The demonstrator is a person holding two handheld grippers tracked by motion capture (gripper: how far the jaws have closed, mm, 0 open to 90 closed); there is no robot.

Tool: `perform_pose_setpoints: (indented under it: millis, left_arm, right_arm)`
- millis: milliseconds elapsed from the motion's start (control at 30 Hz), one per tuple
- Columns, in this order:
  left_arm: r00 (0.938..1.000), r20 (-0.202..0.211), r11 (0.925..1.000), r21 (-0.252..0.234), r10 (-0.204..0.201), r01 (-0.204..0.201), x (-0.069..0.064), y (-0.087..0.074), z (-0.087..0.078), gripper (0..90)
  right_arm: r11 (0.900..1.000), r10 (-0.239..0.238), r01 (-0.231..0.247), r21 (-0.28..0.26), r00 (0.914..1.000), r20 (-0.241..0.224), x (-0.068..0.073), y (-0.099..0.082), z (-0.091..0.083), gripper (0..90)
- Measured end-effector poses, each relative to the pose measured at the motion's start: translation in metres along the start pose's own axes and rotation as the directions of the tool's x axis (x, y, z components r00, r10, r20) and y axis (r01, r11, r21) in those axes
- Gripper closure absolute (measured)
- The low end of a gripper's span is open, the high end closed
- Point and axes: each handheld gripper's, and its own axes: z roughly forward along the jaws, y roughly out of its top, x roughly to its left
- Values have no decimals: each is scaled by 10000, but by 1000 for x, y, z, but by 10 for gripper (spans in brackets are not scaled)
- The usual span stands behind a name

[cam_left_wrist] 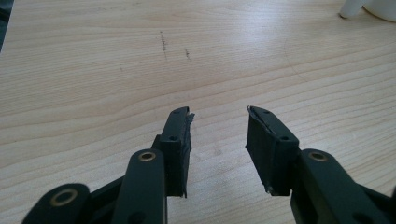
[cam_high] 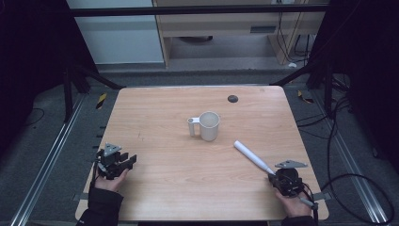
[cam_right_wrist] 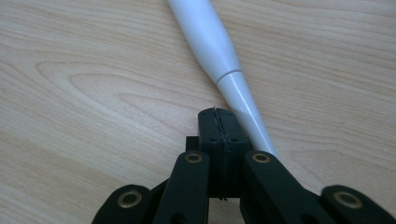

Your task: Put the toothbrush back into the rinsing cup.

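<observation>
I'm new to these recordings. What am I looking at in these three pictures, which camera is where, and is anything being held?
A person sits at a wooden table with a hand-held gripper in each hand. The high view looks down from above; the other two cameras ride on the grippers and look along their black fingers. The left gripper is open over bare wood, holding nothing. The right gripper is shut. A white tapered stick, perhaps a pestle or wand, runs right beside its fingers; its near end passes under the gripper, so whether it is gripped I cannot tell. Mid-table stands a white mug, handle to the left, and farther back a small dark disc.
</observation>
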Motion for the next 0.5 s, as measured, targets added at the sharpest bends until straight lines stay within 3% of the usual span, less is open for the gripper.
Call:
perform_pose_setpoints:
  millis: [500]
  left_arm:
    - [10000, -13, 10000, -27, -6, 6, 0, 0, 0, 588]
  right_arm:
    - [9996, 261, -267, 116, 9983, 512, -11, 6, 7, 900]
